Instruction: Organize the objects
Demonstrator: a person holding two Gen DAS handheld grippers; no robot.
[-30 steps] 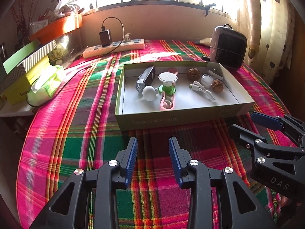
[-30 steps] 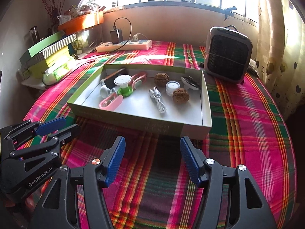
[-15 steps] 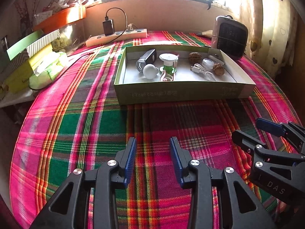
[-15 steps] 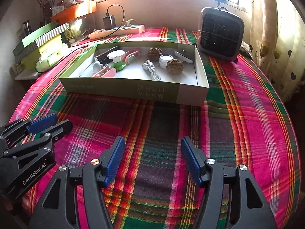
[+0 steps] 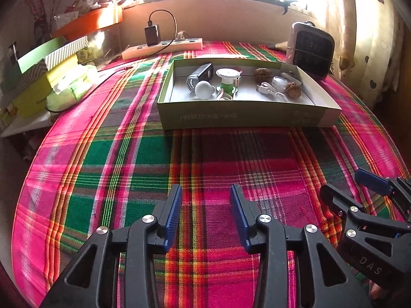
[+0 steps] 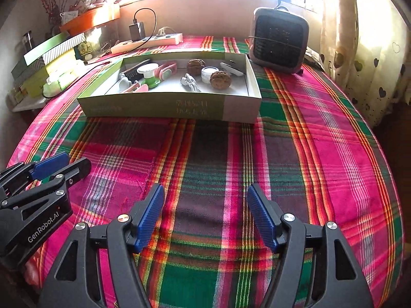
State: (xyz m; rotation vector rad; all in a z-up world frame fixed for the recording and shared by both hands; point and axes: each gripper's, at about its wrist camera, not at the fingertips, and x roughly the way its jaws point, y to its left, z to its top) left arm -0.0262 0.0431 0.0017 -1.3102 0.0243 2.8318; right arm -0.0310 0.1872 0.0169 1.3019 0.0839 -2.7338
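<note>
left wrist view shows the left gripper (image 5: 205,200) low over the plaid cloth (image 5: 128,154) on the surface, its blue-padded jaws apart with only cloth between them; they have just been opening. right gripper (image 5: 359,187) shows at the lower right edge, also empty.

right wrist view shows the right gripper (image 6: 205,200) with jaws wider apart than the left's, nothing between them, and they too have just been opening. left gripper (image 6: 69,164) sits at the lower left edge of this view.

both grippers are well apart from the box (image 5: 246,116), a shallow open green-and-white one lying on the cloth toward the far side of the surface. inside it, from left to right: a dark gadget (image 5: 200,75), a white ball (image 5: 203,89), a green-based spool (image 5: 227,77), a pink item (image 6: 168,69), a white cable (image 5: 269,91), two walnuts (image 6: 220,79) and a small white jar (image 6: 209,73).

behind the box lies a power strip (image 5: 164,47) with a black charger (image 5: 152,34) plugged in. a small heater (image 6: 280,43) stands just beside the box's far right corner. stacked boxes (image 5: 48,61) and a tissue pack (image 5: 72,88) sit off the surface's left edge. a curtain (image 6: 359,38) hangs at the right.
</note>
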